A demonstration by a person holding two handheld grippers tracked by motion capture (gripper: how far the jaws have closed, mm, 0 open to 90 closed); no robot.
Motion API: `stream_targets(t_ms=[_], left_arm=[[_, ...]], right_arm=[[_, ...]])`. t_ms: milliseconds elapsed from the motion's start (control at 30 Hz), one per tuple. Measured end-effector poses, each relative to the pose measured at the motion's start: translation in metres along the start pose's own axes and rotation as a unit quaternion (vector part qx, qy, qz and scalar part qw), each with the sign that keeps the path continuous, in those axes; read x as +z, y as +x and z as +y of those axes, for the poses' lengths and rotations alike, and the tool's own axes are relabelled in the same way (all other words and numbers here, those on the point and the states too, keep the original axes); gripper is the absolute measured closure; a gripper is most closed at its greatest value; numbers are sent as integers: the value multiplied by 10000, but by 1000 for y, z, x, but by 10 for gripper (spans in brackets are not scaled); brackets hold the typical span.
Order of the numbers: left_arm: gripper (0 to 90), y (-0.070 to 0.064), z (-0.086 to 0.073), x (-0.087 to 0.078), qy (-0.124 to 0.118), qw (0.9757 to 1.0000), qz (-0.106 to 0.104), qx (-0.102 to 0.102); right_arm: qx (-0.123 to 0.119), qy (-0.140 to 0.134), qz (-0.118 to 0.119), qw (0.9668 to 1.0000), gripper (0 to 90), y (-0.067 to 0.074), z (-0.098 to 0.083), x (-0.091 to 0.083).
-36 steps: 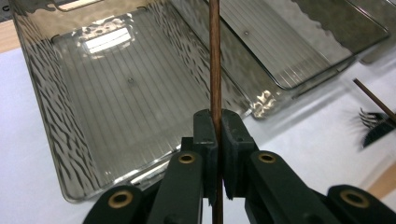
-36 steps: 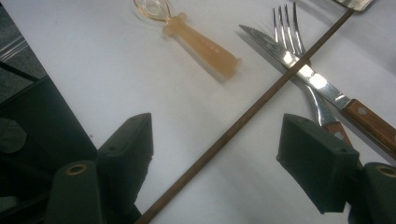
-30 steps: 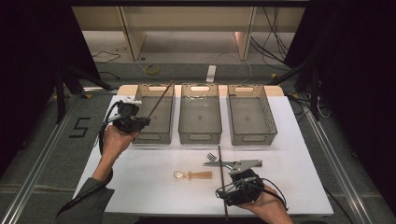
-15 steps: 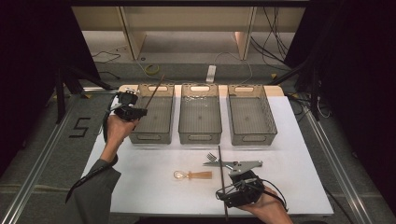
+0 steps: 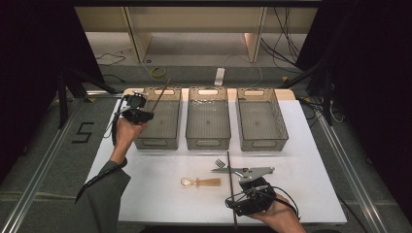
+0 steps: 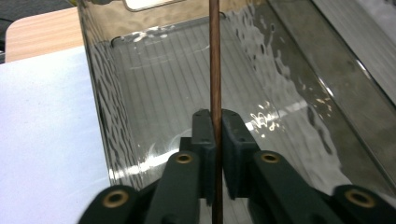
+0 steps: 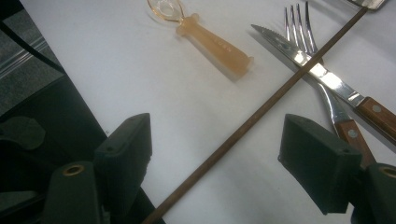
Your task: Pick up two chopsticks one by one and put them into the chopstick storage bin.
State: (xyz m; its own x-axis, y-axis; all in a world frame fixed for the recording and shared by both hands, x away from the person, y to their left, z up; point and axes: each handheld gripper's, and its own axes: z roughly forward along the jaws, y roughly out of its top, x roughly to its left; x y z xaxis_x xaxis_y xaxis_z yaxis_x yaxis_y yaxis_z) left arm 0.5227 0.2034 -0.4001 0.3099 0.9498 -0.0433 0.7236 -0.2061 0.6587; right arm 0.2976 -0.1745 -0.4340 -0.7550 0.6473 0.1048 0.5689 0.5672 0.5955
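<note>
Now sorting — one chopstick at the bin

Left gripper pinches a thin brown wooden chopstick above the leftmost clear plastic bin; right gripper gapes around its twin — ready to grasp.

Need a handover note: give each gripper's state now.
Left gripper: jaws just easing, pads on a chopstick.
Right gripper: open, holding nothing.

A lab recording bay — black curtains, floor cables, a white-covered table.
</note>
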Motion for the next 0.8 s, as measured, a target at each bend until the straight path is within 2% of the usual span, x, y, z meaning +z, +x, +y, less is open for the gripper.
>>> stream_targets(t_ms=[33,100,167,233,300,400,500,633,700,800], left_arm=[[738,-1,0,1,66,9999,-46,-110],[539,-3,2,1,148,9997,-30,-183],[460,-3,3,-4,34,9996,-72,-262],[385,-5,4,-9,-31,9990,-250,-377],[347,-8,4,-16,-60,9984,-422,-371],[308,-12,2,-26,-108,9979,-561,-306],[282,-11,-1,-37,-178,9958,-796,-424],[250,-17,-7,-53,-270,9956,-853,-276],[251,-20,-12,-59,-464,9949,-847,-288],[245,-22,-21,-68,-589,9934,-944,-261]], right_arm=[[23,9,2,10000,259,0,0,0],[60,8,-2,10000,260,-1,0,-1],[70,-30,-26,10000,260,-1,0,-1],[70,-20,-27,10000,260,-2,1,-3],[63,-27,-63,10000,260,-3,1,-3],[67,5,-154,9999,264,-3,1,-2],[81,-5,-176,9998,269,-3,1,-2],[90,44,-192,9998,272,-3,2,-1],[81,63,-225,9997,279,-3,2,-1],[35,69,-227,9997,287,-3,3,-1]])
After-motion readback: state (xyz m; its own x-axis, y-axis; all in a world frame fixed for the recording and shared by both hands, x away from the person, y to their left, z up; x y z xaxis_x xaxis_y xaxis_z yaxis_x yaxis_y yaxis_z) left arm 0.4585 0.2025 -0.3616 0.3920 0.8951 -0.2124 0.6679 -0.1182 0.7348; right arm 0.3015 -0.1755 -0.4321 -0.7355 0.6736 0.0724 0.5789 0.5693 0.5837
